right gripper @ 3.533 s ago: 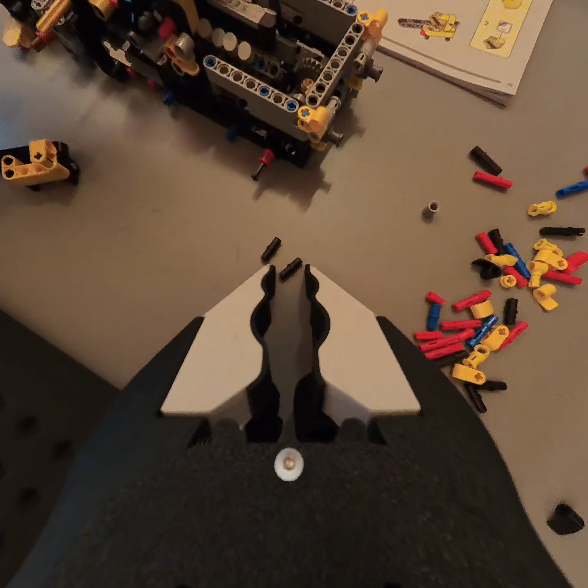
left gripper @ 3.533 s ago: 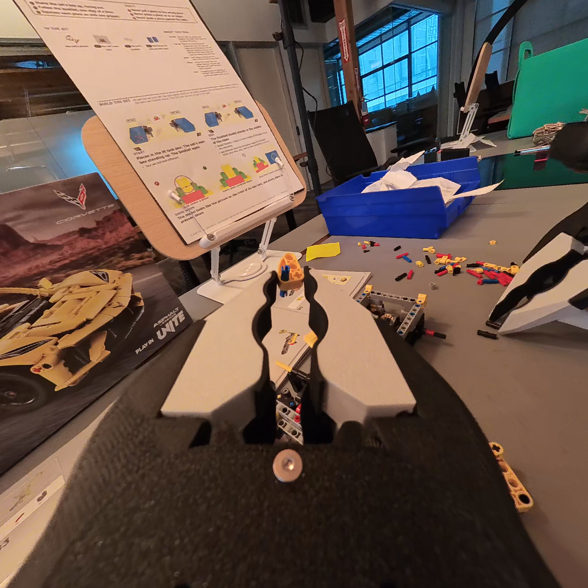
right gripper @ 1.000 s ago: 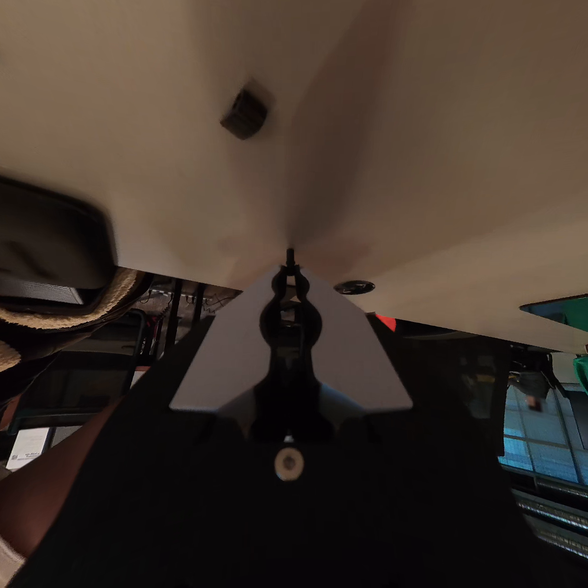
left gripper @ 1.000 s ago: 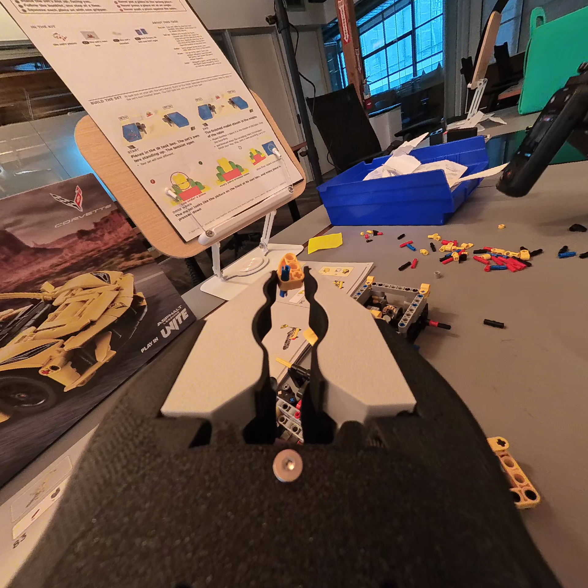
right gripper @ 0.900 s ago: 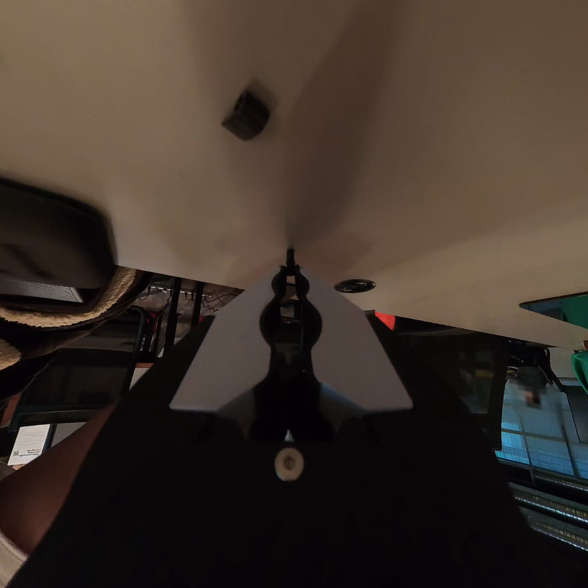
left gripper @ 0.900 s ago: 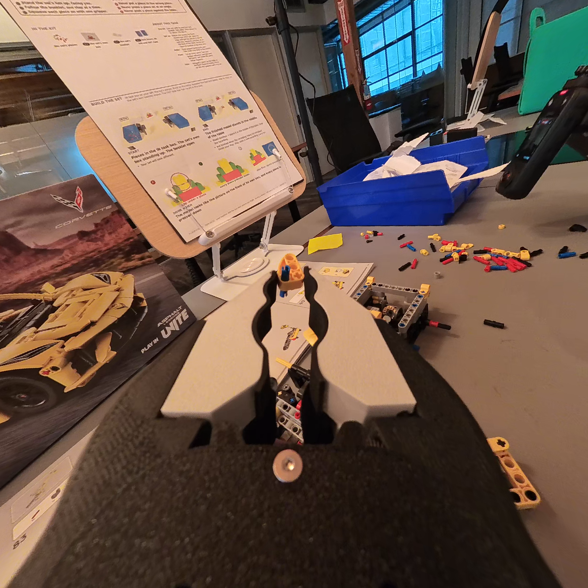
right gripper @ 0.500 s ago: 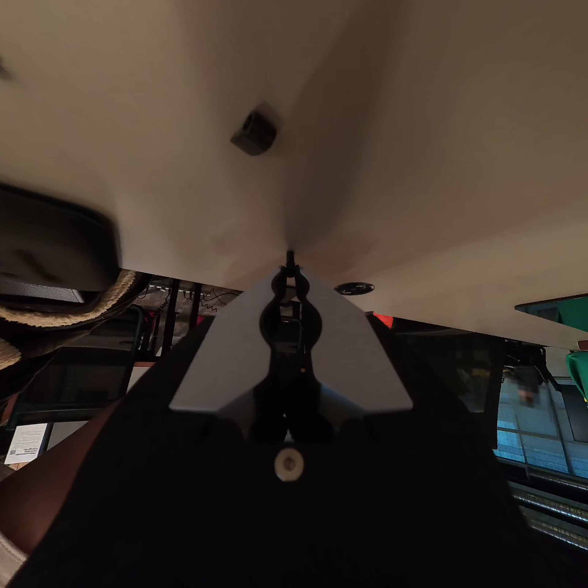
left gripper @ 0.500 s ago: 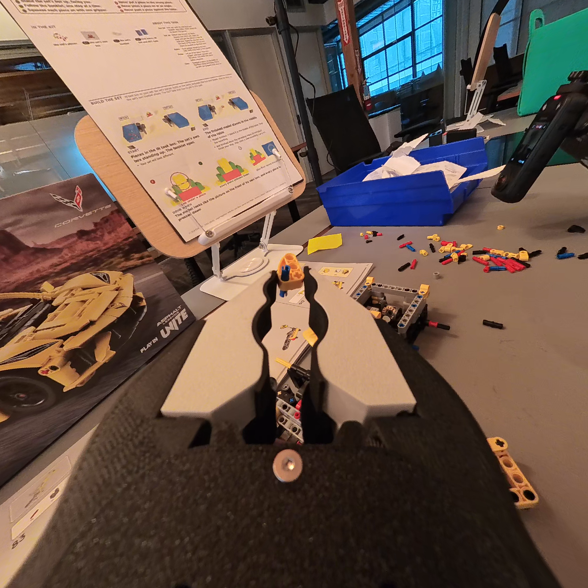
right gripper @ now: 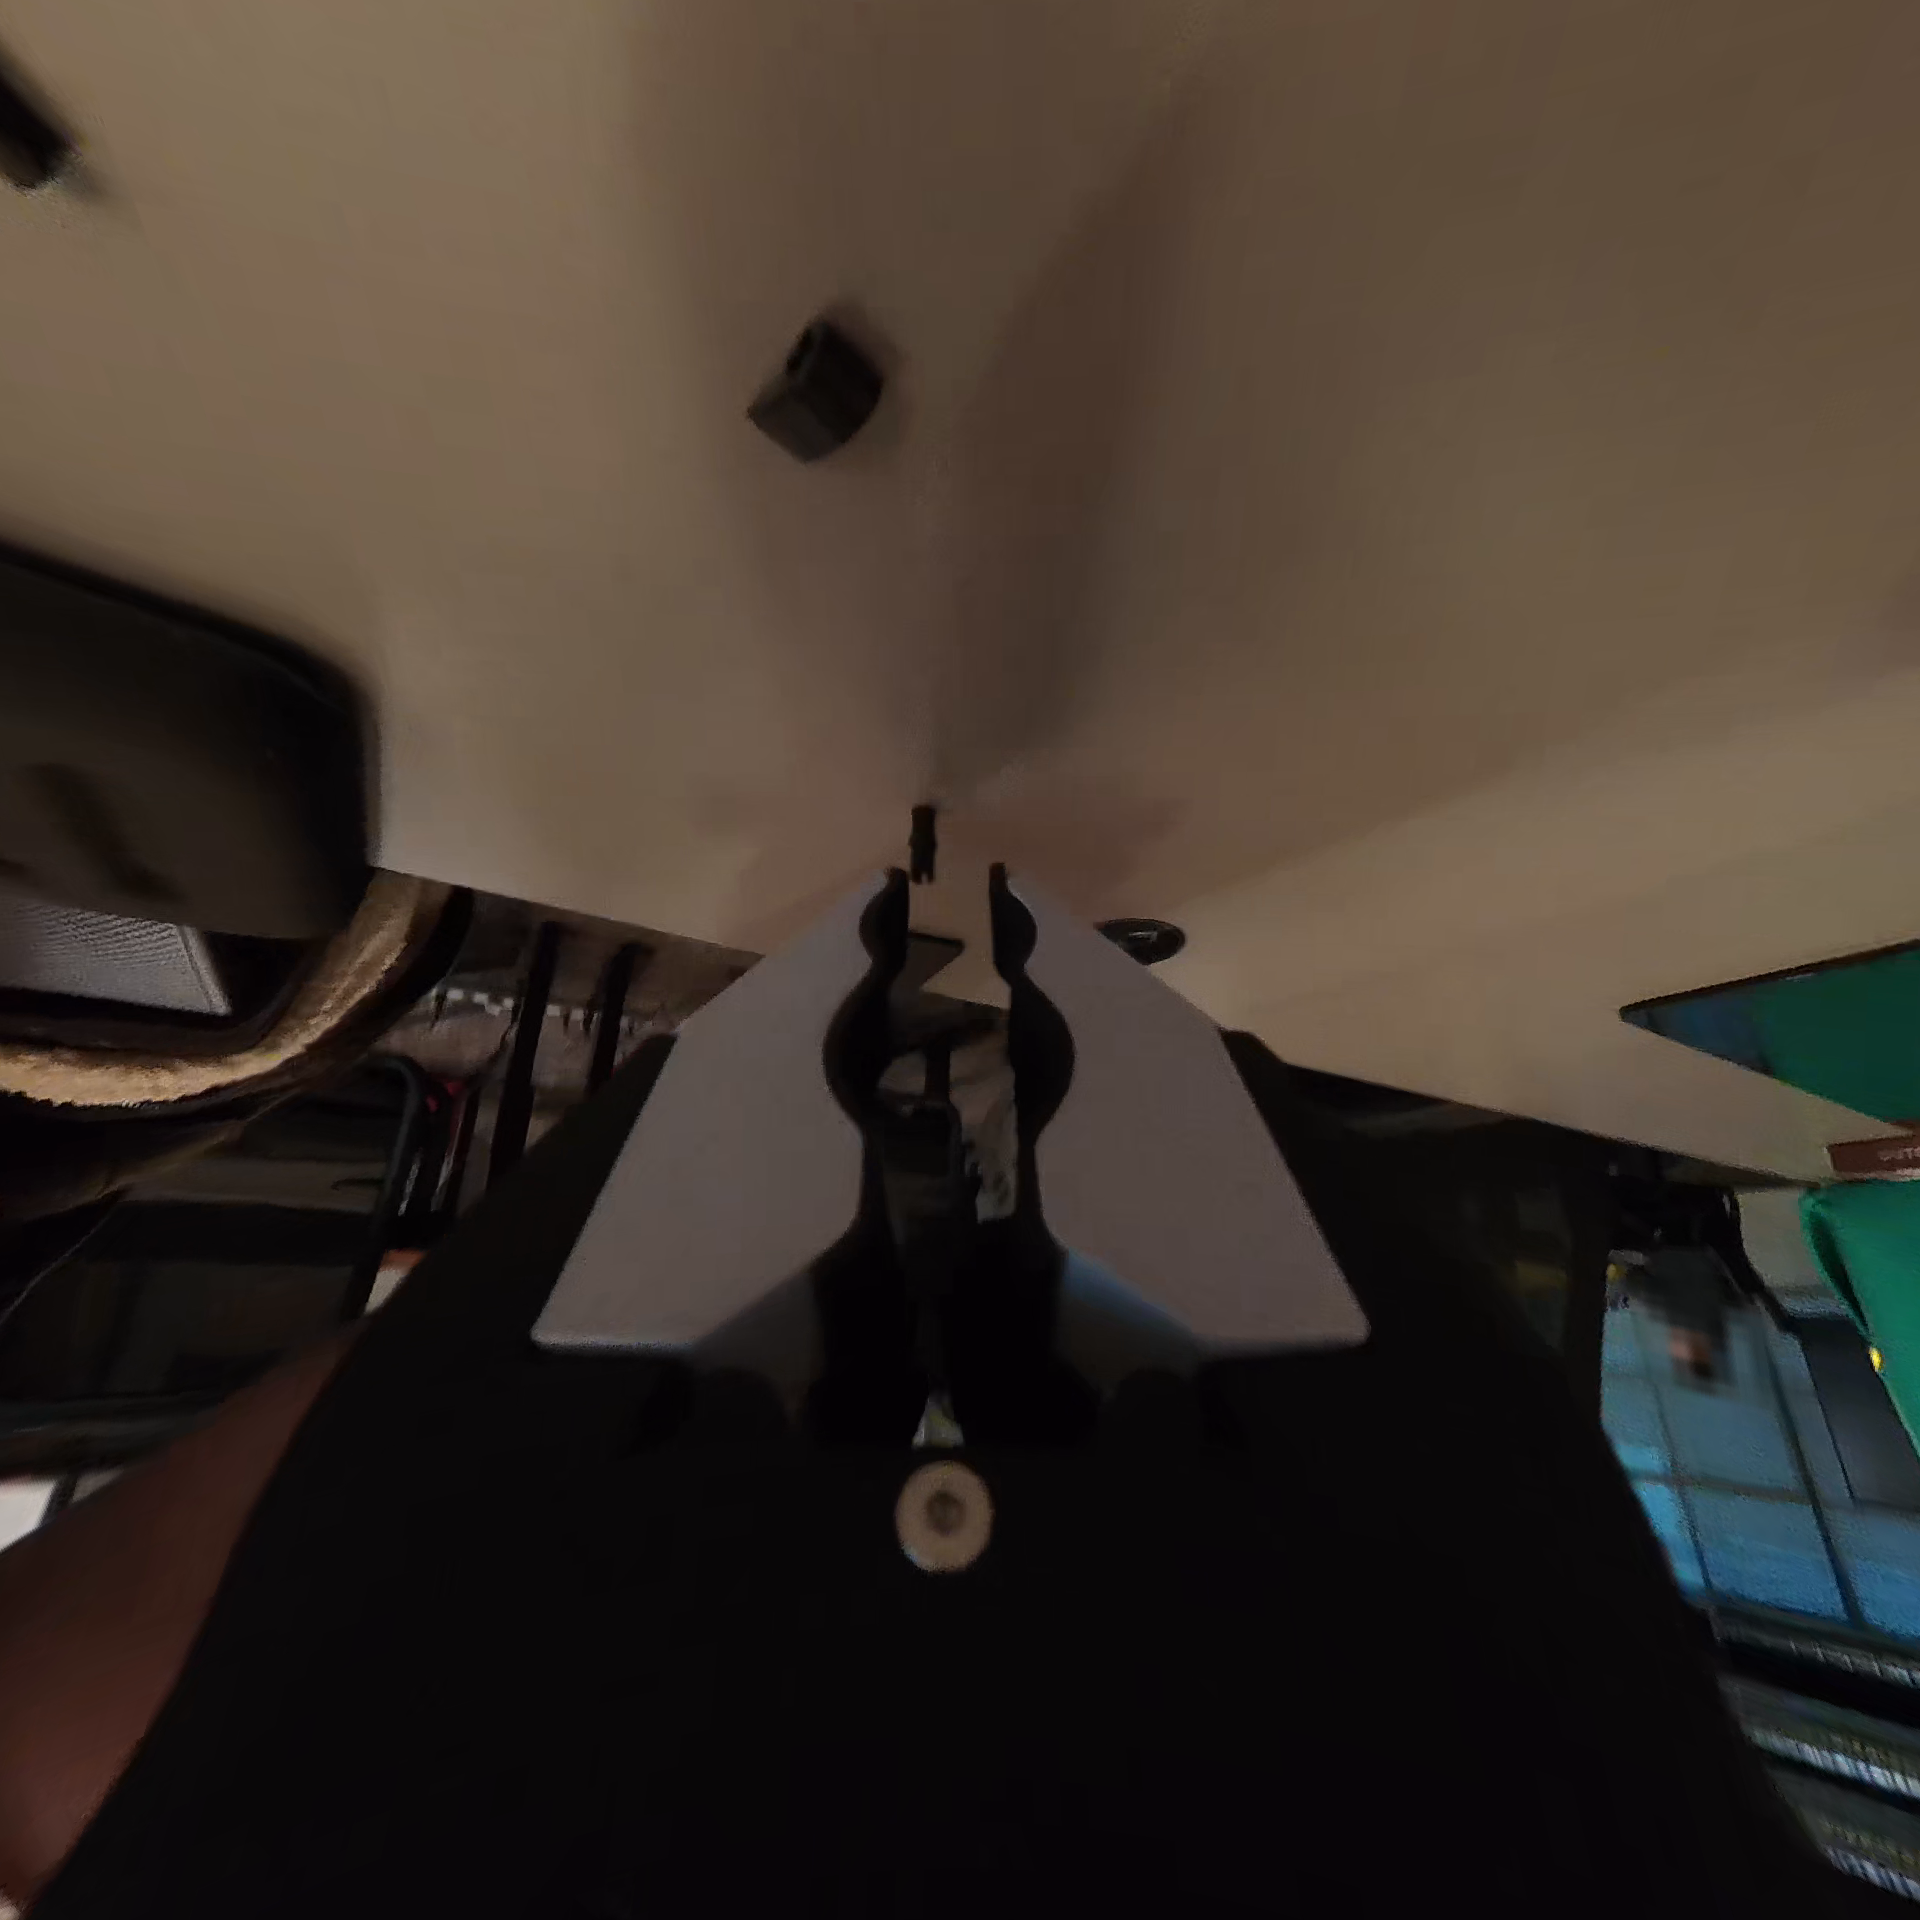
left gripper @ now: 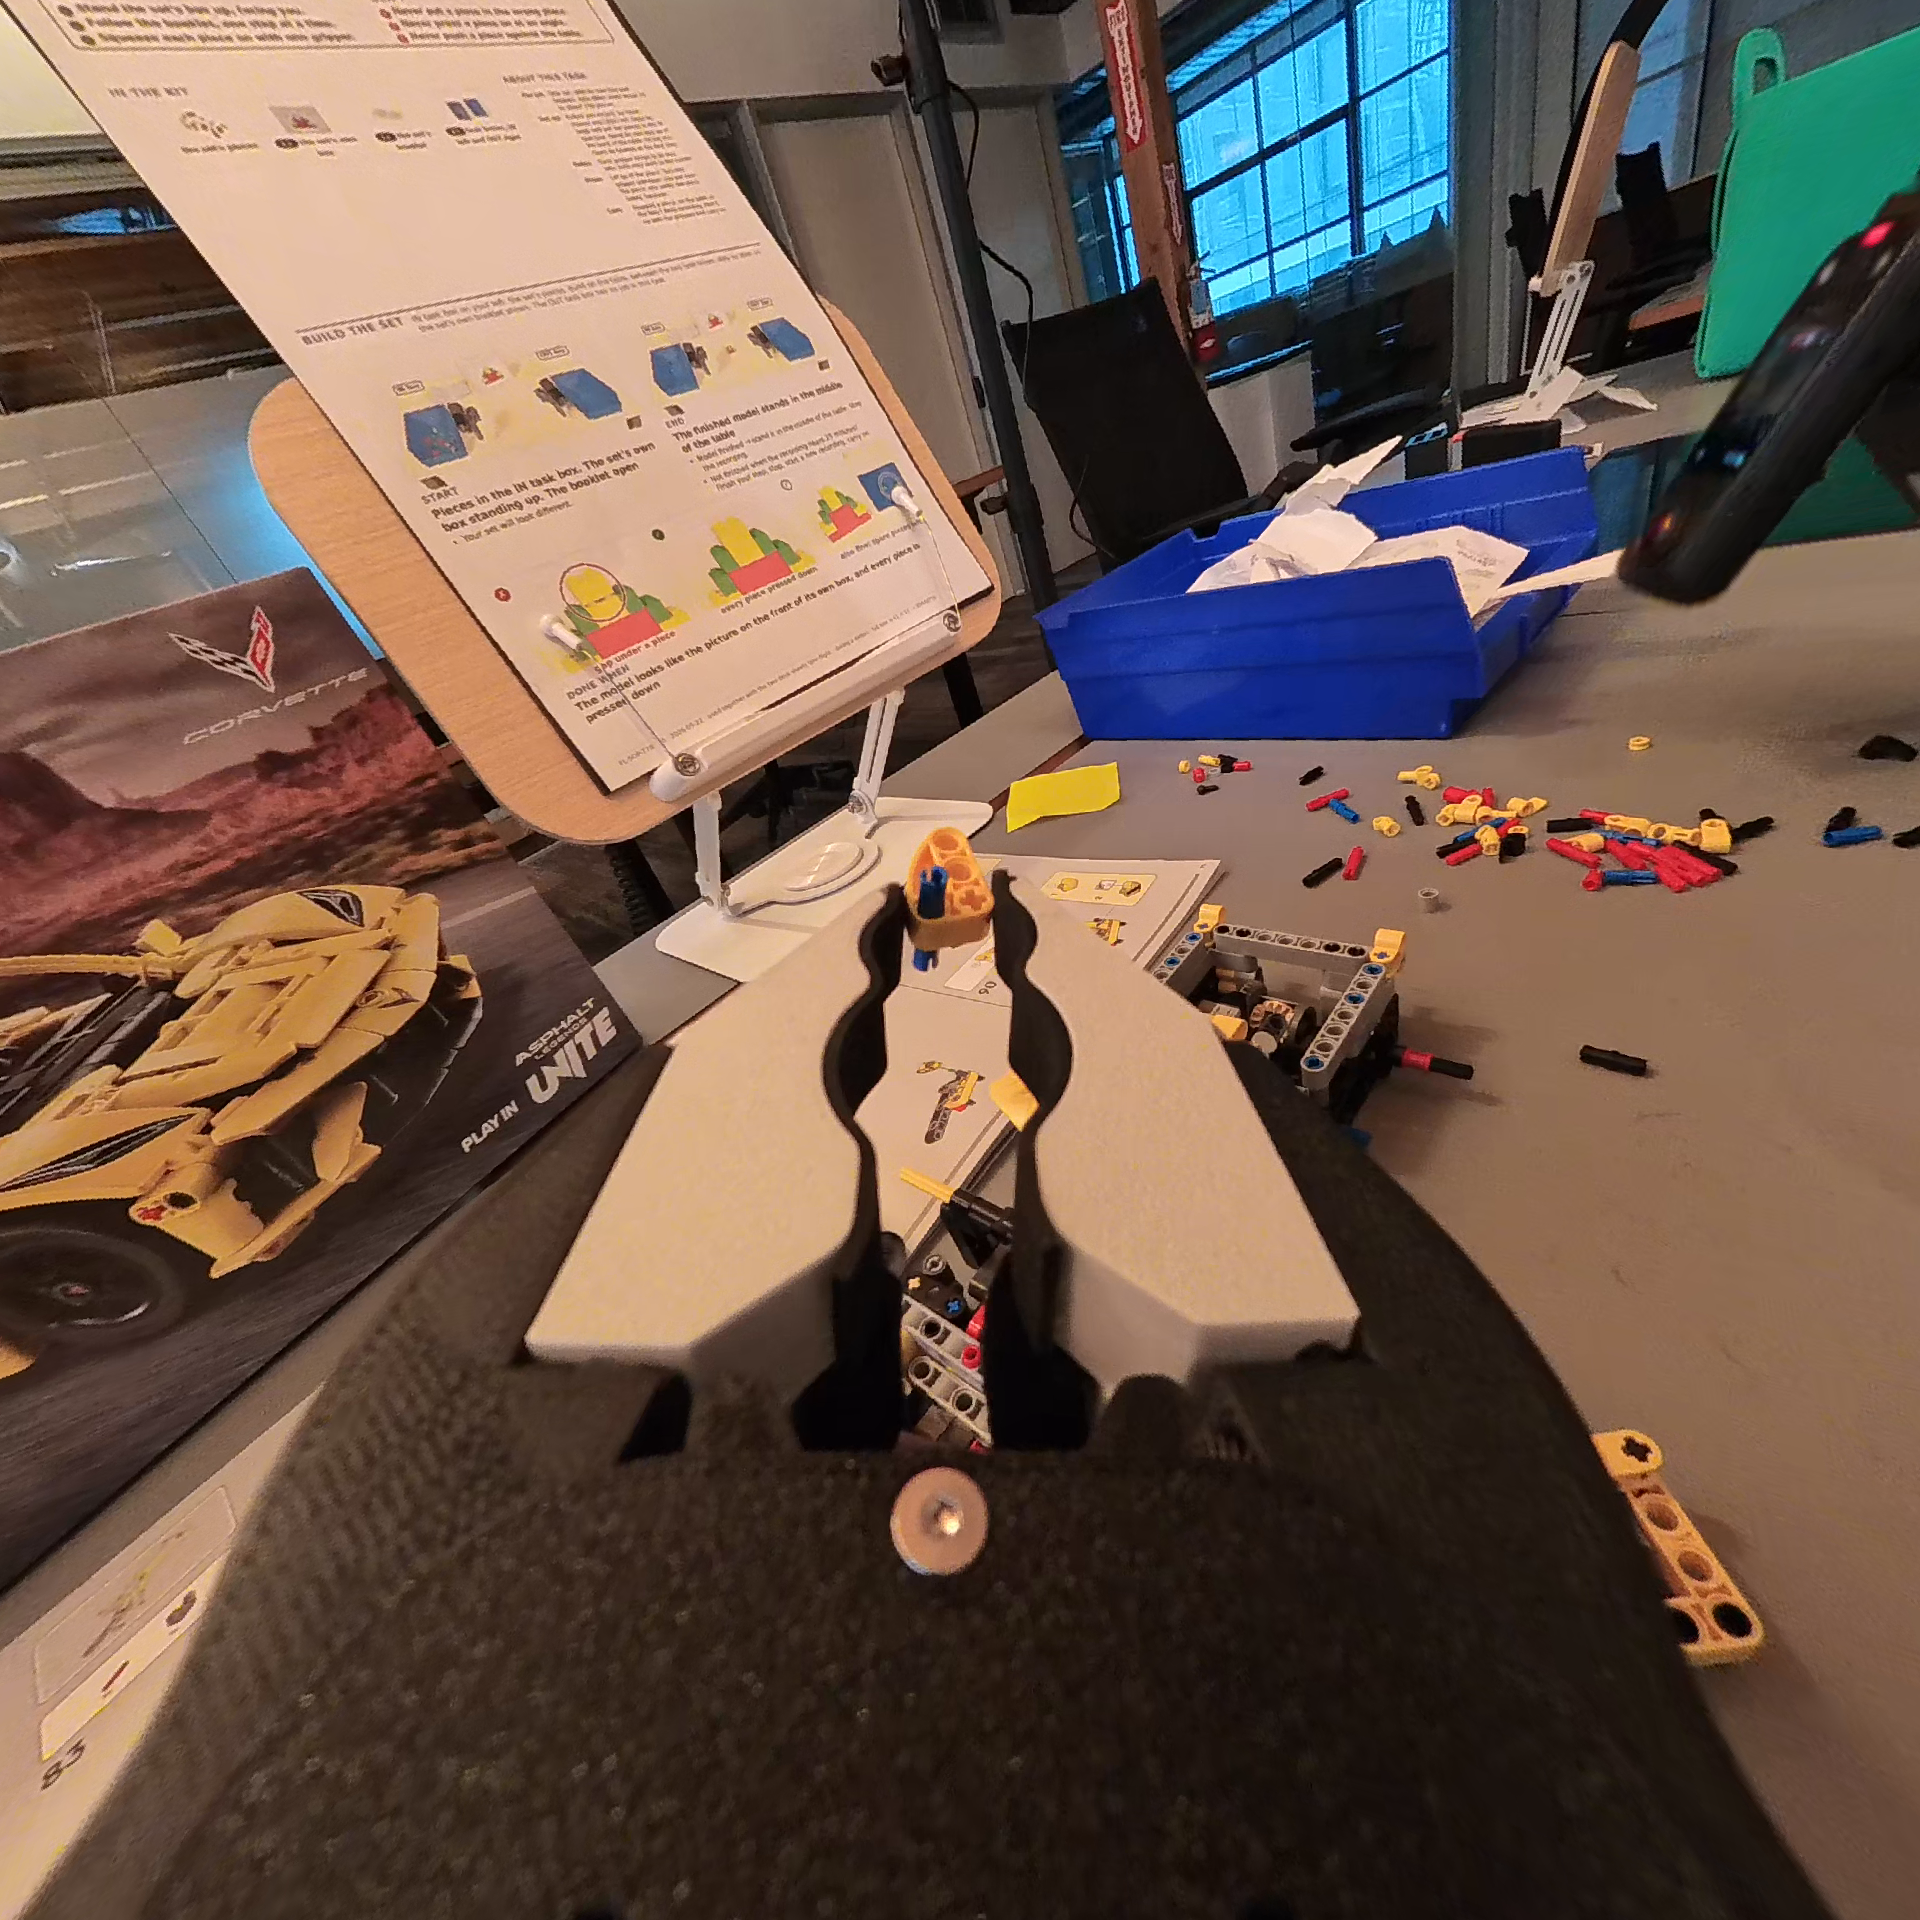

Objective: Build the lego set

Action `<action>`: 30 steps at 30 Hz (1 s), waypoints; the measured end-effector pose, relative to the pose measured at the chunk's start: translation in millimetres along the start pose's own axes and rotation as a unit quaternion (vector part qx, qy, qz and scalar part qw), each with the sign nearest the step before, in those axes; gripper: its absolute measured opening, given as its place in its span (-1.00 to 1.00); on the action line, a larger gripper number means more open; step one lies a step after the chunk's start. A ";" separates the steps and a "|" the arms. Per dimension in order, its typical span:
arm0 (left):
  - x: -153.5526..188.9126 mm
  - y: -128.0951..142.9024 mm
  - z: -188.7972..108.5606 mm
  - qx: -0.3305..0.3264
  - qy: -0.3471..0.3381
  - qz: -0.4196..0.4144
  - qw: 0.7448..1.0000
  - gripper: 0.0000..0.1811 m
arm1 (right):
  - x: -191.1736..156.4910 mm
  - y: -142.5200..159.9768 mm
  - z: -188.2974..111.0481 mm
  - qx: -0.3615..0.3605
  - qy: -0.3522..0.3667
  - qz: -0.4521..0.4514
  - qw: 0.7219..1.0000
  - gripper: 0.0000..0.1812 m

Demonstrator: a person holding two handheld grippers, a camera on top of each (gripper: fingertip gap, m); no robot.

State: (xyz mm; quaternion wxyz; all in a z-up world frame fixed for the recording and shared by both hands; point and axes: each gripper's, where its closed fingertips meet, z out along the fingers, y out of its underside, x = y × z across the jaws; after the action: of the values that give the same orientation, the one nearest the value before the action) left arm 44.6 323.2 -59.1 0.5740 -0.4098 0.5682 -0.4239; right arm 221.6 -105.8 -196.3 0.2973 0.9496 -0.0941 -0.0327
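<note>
Black pin [right gripper: 921,842] just beyond the parted right jaws.

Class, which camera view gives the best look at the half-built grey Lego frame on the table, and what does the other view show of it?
The left wrist view. The grey Lego frame sits in plain sight right of the left gripper. The right wrist view shows none of it, only bare table and a black pin.

Workshop-like office: grey worktable [left gripper: 1558,1195], blue parts bin [left gripper: 1299,665], instruction stand [left gripper: 582,436], office chair [left gripper: 1122,416], big gridded windows [left gripper: 1299,135]
</note>
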 end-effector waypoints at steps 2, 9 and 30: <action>-0.3 0.2 -0.1 0.000 0.000 -0.001 1.000 -0.82 | 3.7 5.1 -13.2 0.059 0.000 0.005 0.998 -0.82; -0.3 0.5 0.5 -0.002 -0.001 -0.005 1.000 -0.82 | 9.5 25.2 -28.5 0.320 -0.002 0.030 0.947 -0.79; 5.8 3.3 2.3 -0.010 0.004 0.009 1.000 -0.82 | -1.9 -8.2 8.6 0.432 0.022 -0.002 0.902 -0.95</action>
State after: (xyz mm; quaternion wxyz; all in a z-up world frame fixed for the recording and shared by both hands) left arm 46.9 318.7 -63.9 0.5717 -0.4088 0.5783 -0.4143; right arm 220.1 -103.7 -208.0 -0.1398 0.9855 -0.0908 0.0315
